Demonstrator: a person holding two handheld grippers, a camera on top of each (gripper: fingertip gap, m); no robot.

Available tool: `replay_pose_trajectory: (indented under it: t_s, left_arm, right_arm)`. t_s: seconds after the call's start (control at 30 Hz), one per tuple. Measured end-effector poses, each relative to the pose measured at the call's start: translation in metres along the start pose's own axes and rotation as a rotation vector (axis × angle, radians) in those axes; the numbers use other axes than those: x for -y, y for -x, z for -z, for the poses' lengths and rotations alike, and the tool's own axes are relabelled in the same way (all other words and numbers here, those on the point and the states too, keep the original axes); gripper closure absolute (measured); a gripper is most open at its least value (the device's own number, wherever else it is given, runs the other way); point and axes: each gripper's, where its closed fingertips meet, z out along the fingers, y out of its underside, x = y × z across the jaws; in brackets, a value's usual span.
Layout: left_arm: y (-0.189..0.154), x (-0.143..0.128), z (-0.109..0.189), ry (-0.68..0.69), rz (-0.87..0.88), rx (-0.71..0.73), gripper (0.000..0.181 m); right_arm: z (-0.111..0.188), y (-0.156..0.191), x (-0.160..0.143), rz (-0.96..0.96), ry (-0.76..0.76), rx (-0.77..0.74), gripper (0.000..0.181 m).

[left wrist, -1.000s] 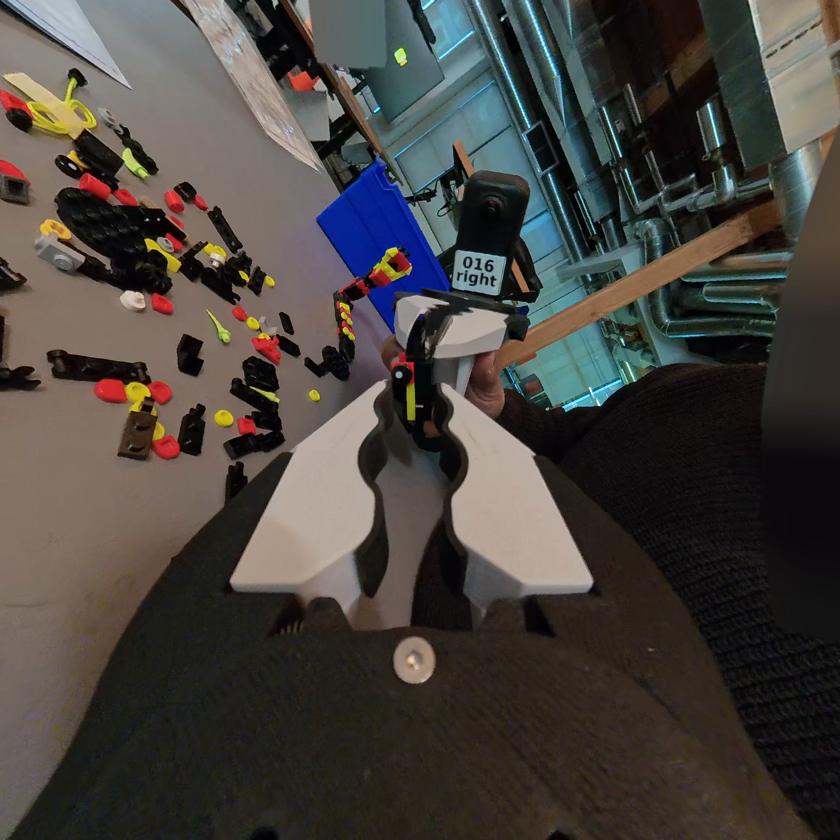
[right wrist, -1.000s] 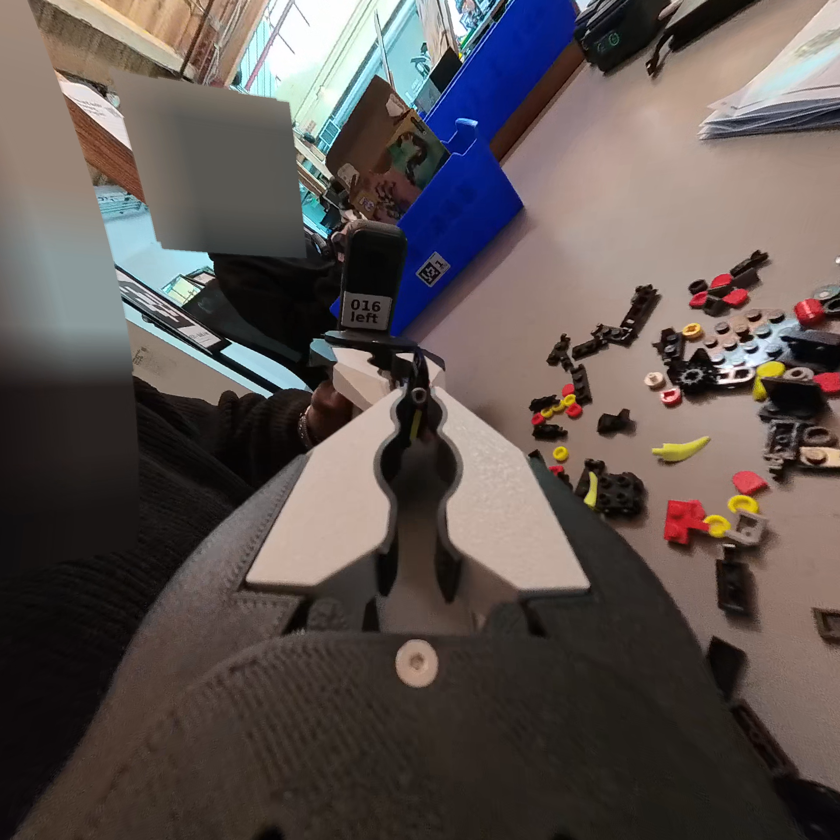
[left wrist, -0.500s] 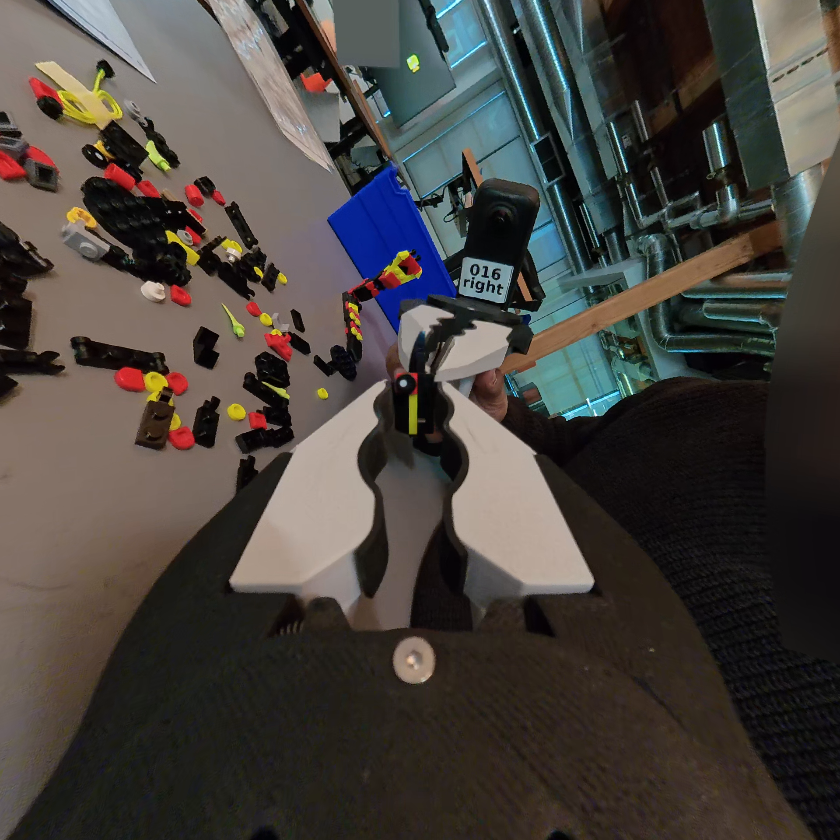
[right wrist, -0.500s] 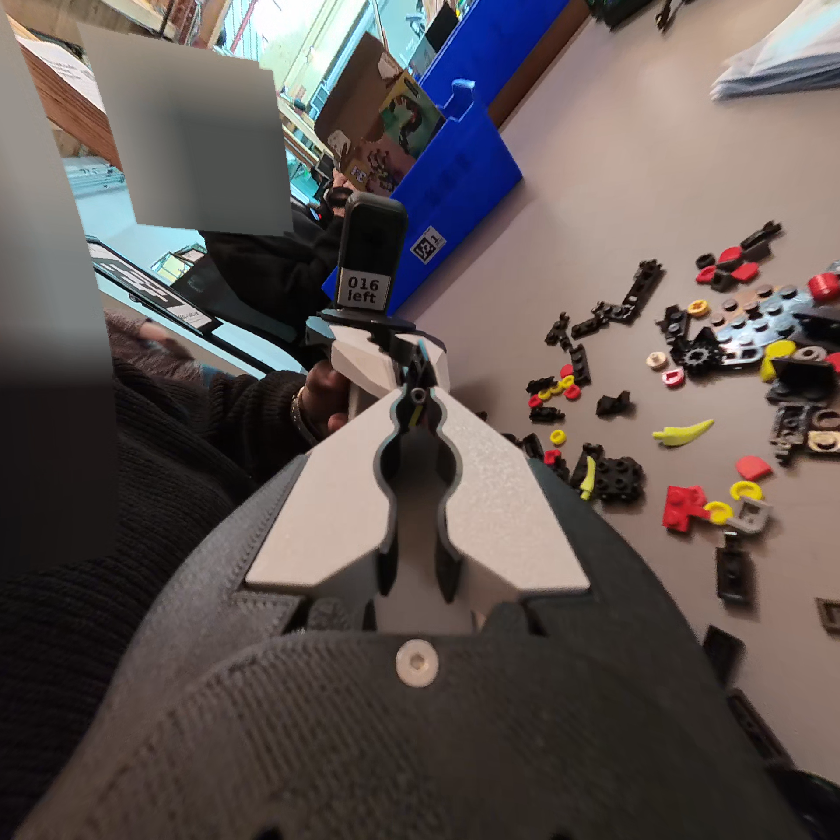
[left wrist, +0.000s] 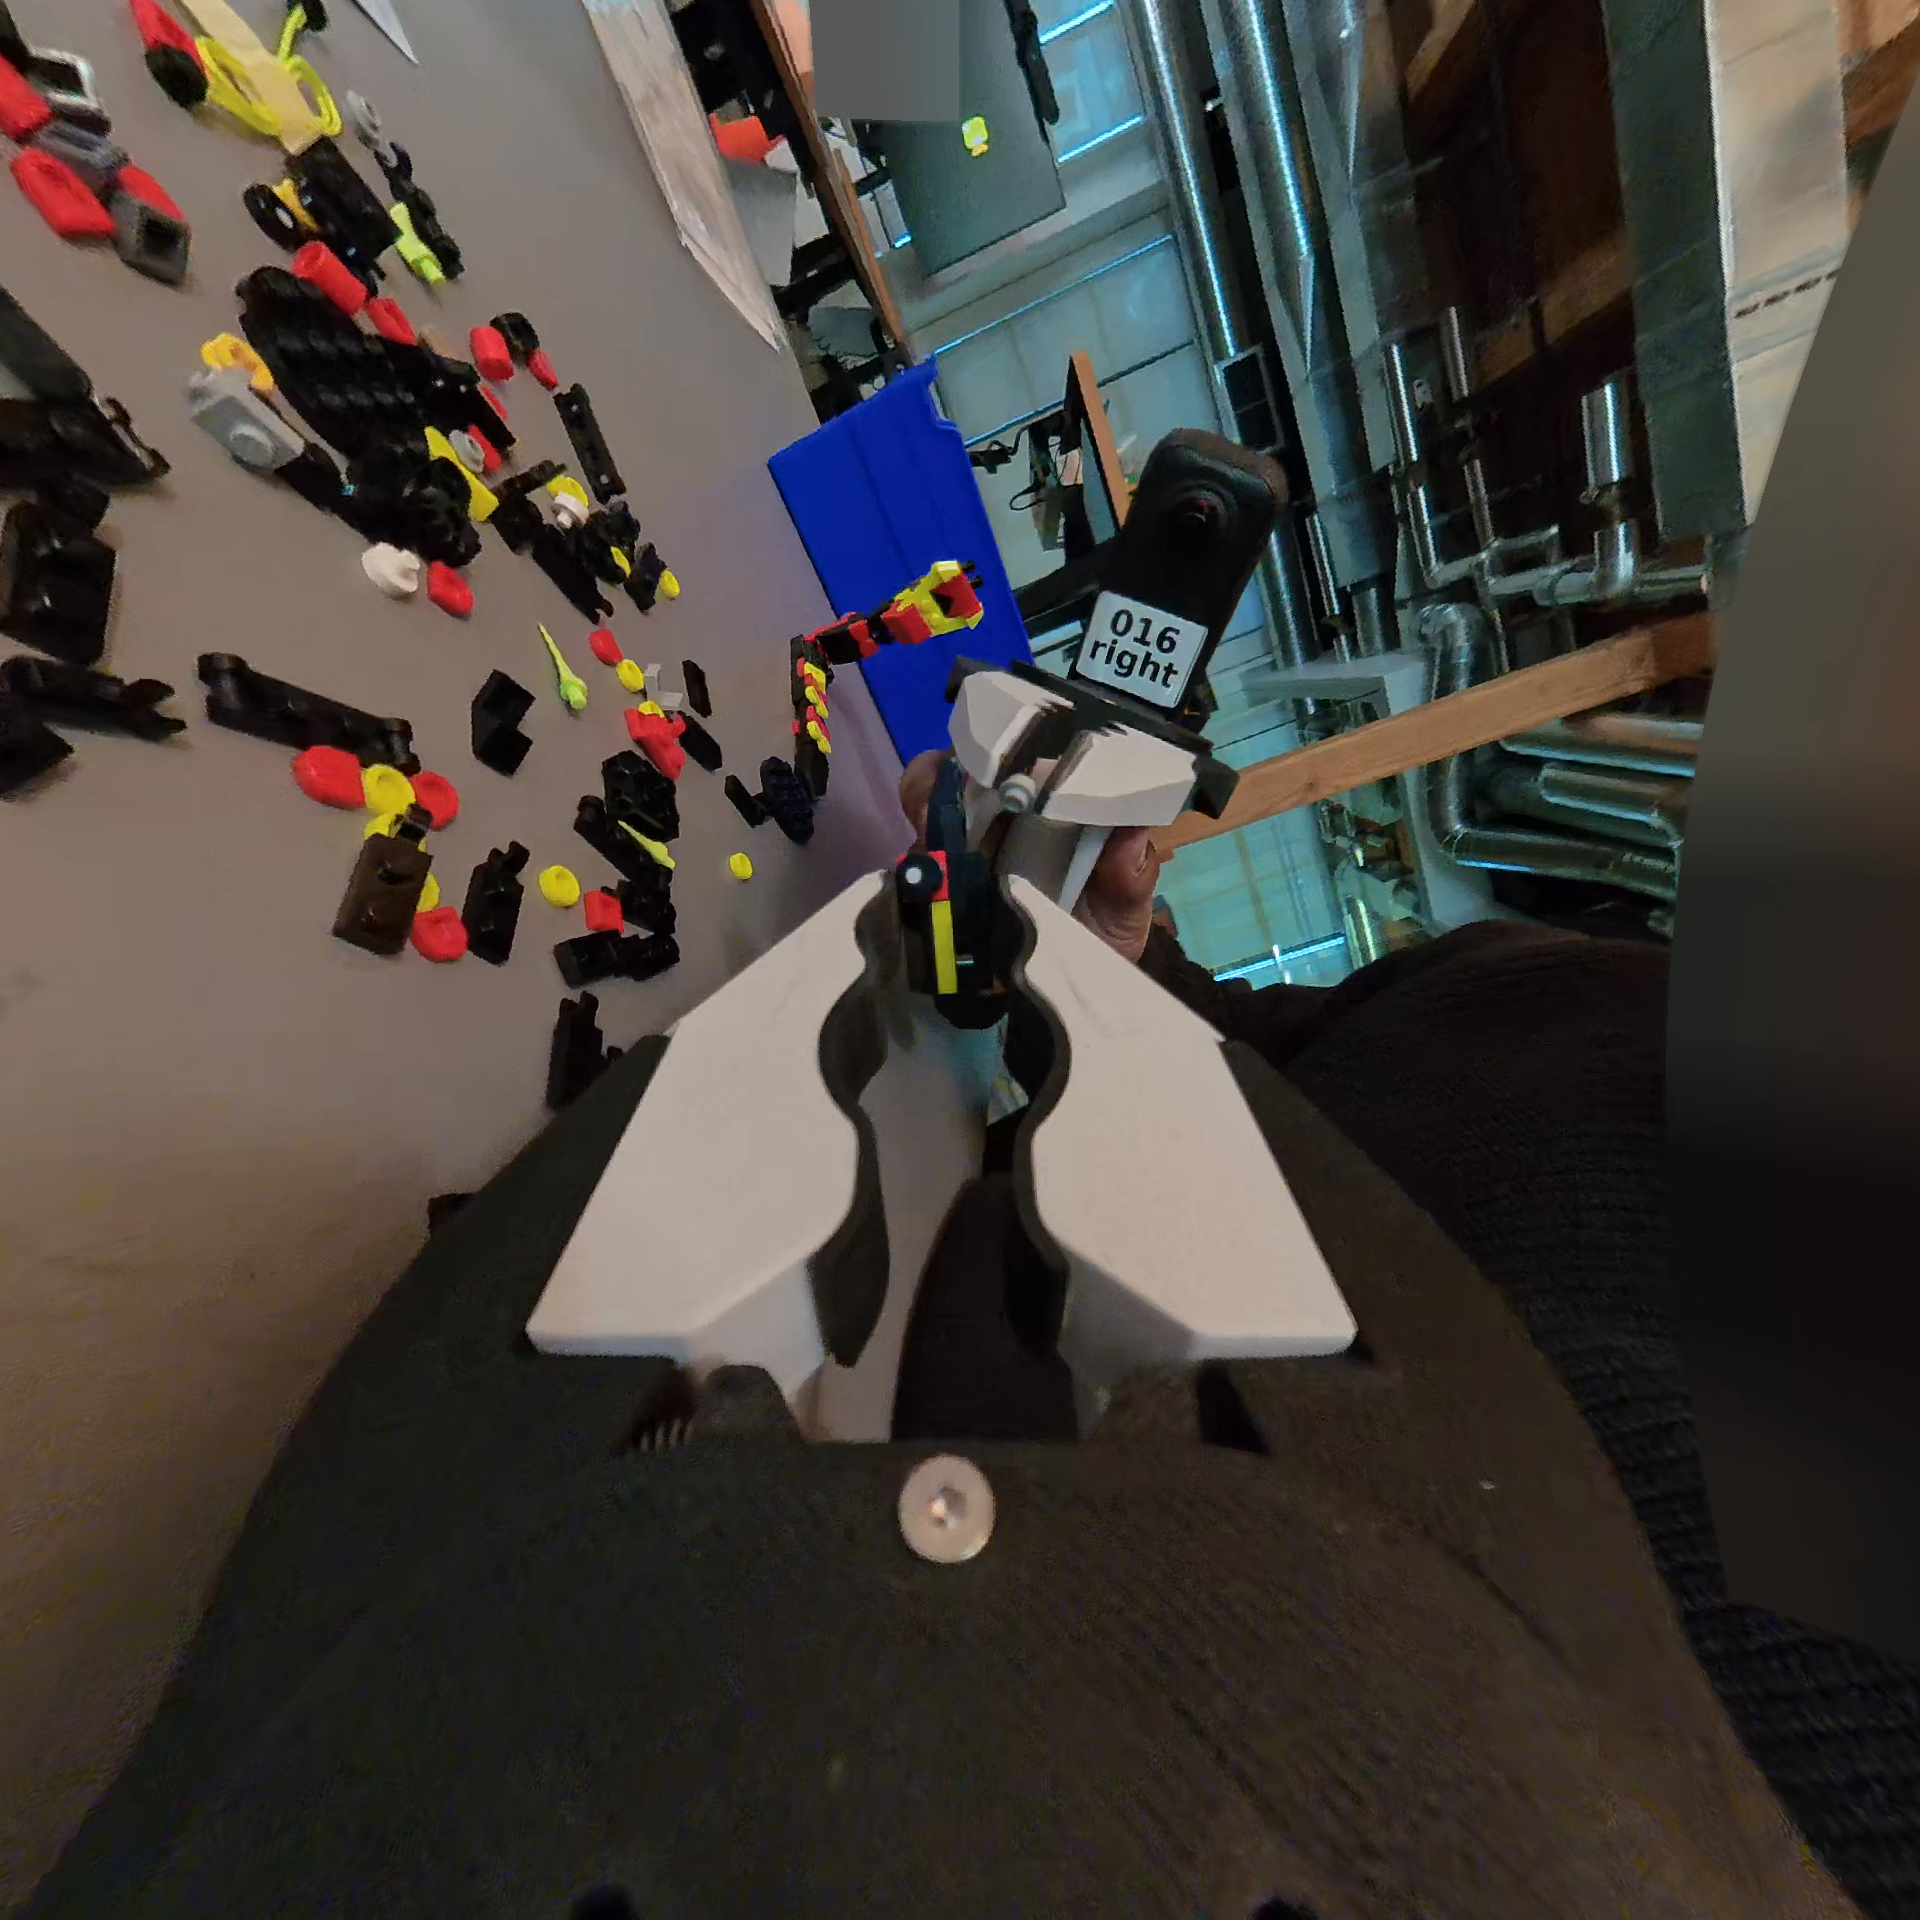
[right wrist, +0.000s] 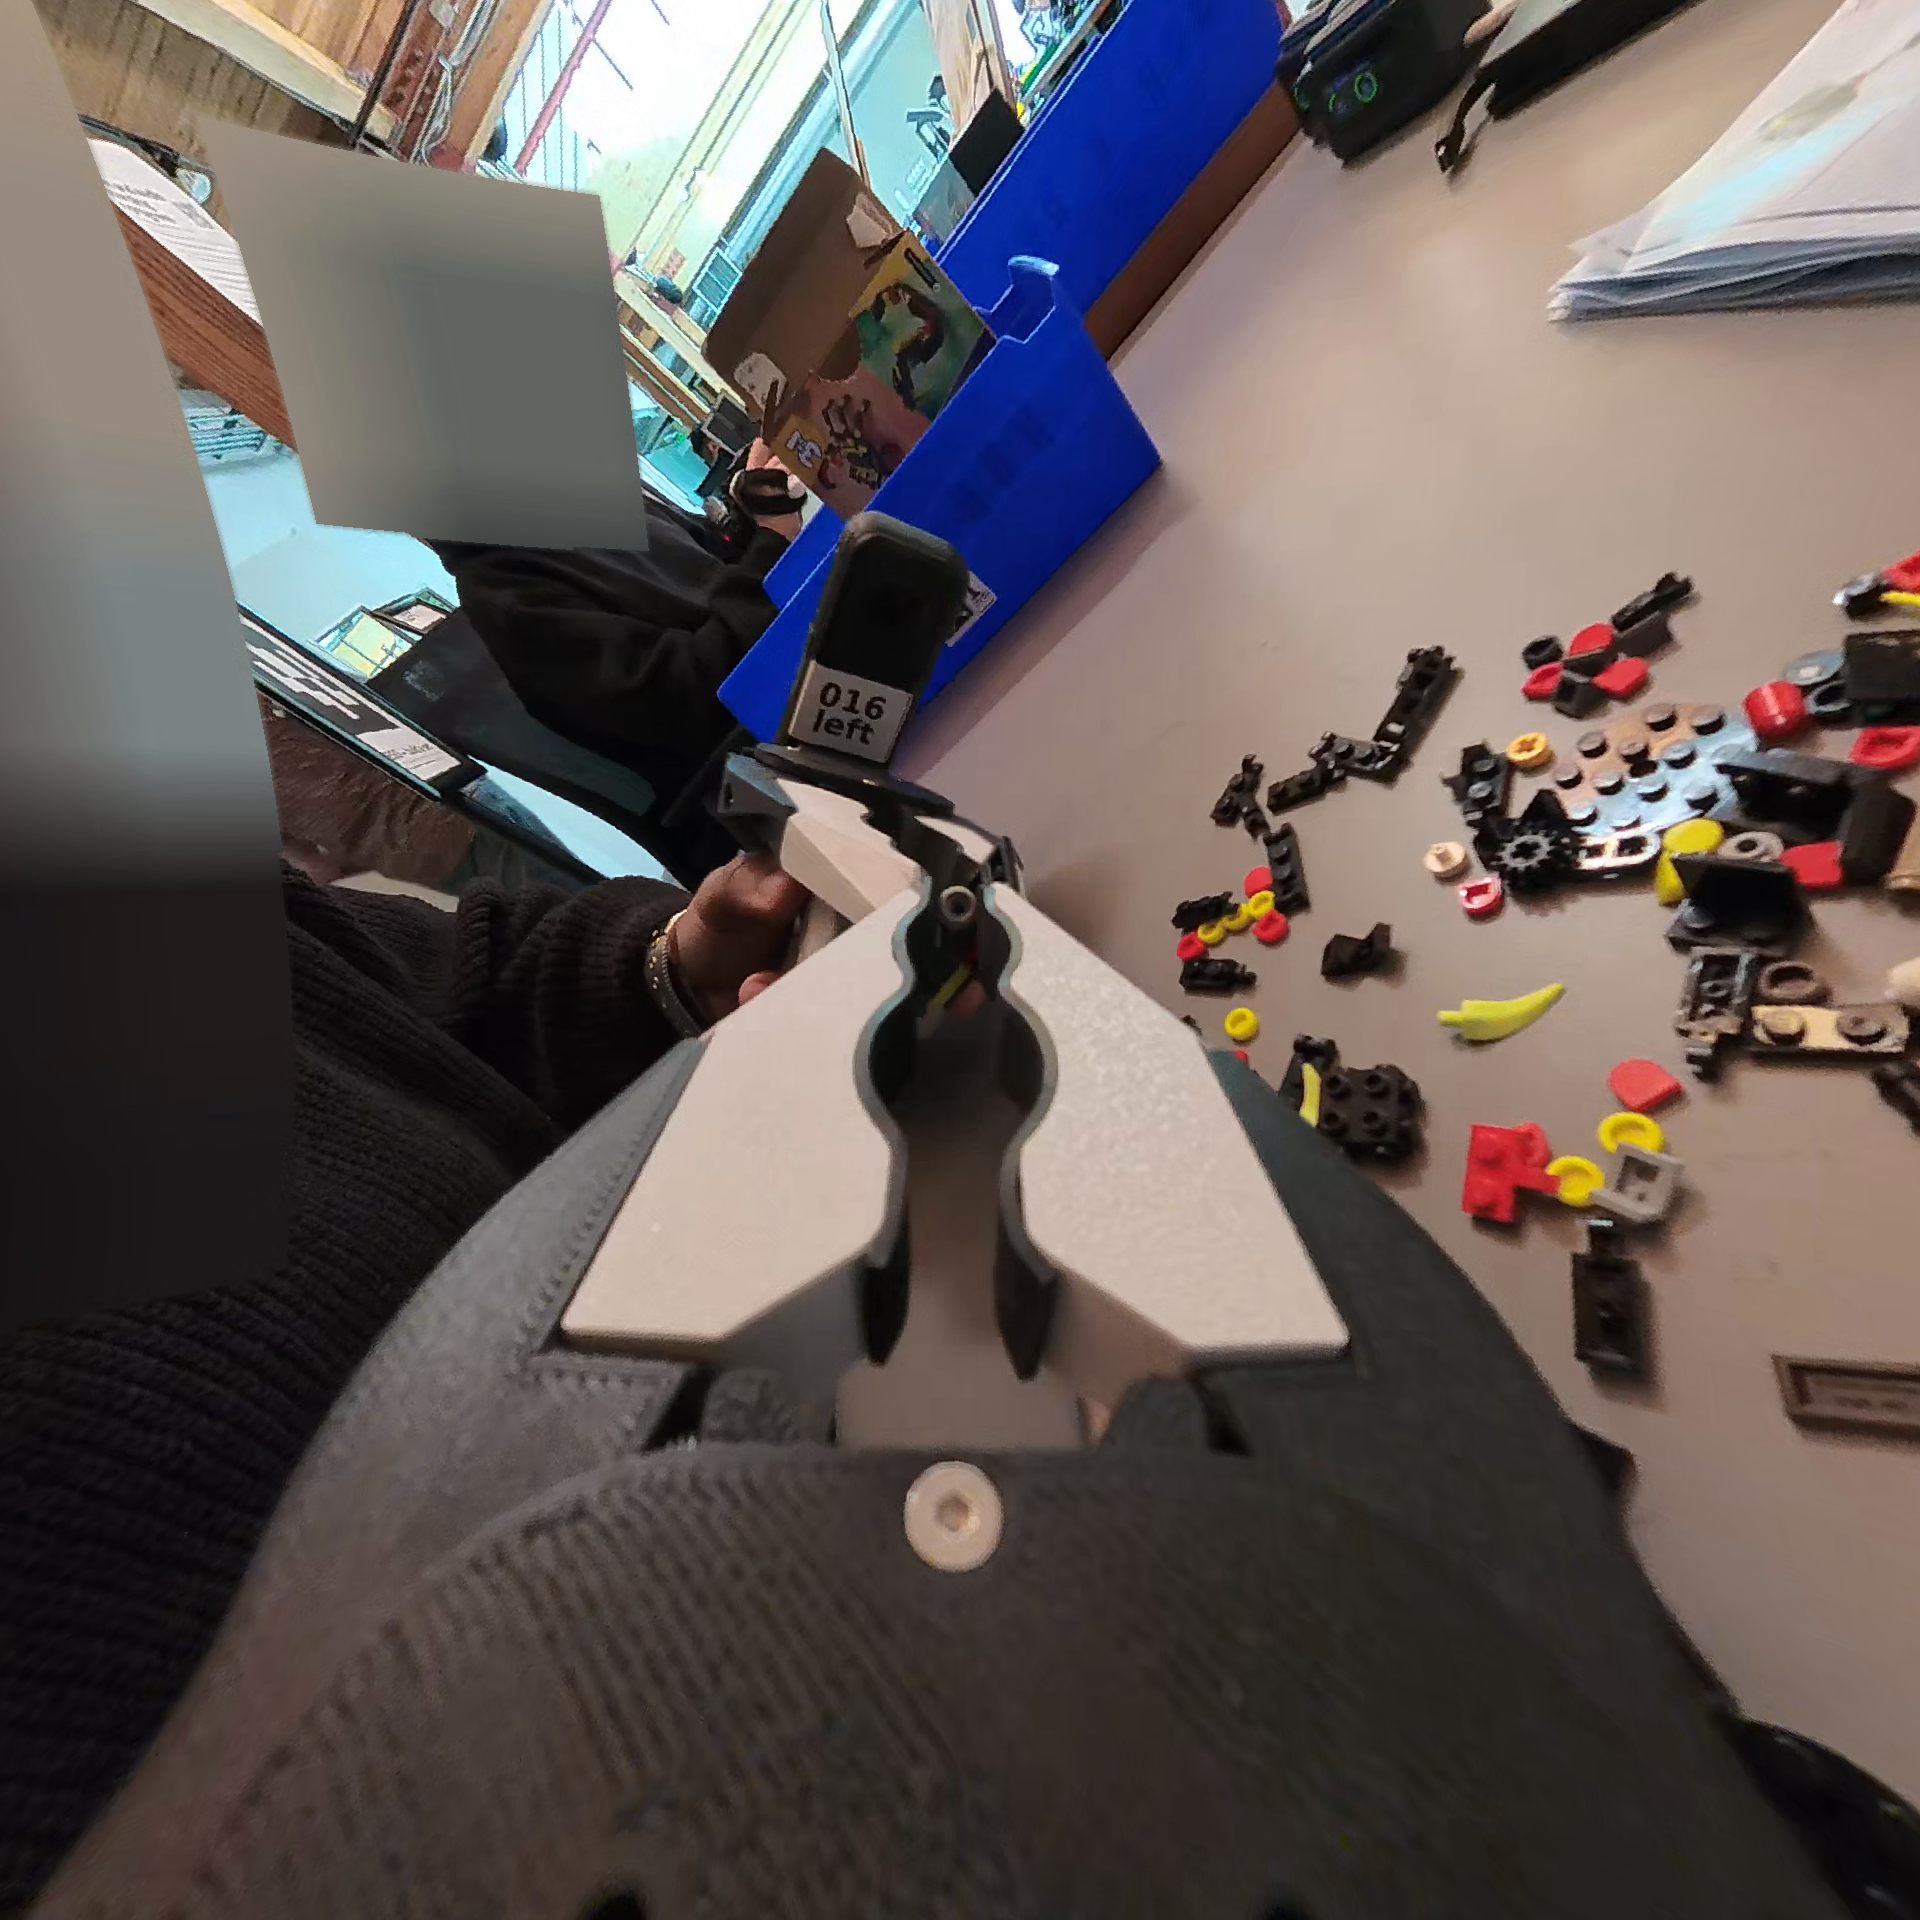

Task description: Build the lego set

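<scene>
Bricks point(left wrist: 499, 717) litter table point(left wrist: 156, 1195) beside blue bin point(left wrist: 883, 561).

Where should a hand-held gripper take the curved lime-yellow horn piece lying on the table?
Grip the lime-yellow horn piece across its thicker middle, coming from above, fingers either side of the curve. It lies flat and apart from neighbouring pieces on the table; its pointed tip would probably slip.
</scene>
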Motion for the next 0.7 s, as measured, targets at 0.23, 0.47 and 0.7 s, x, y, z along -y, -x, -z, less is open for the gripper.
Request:
replay_pose_trajectory:
  t_s: [0.23, 0.47, 0.7]
  left_arm:
    - [0.003, -0.001, 0.0, 0.007, 0.022, 0.012, 0.167]
    - [0.009, -0.008, -0.002, 0.046, 0.08, 0.022, 0.167]
    - [0.012, -0.014, -0.003, 0.091, 0.0, 0.091, 0.167]
  right_arm:
    - [0.001, -0.001, 0.0, 0.079, 0.002, -0.043, 0.177]
    - [0.0, -0.012, -0.014, 0.452, 0.126, -0.221, 0.176]
    - [0.0, -0.009, -0.015, 0.63, 0.154, -0.28, 0.176]
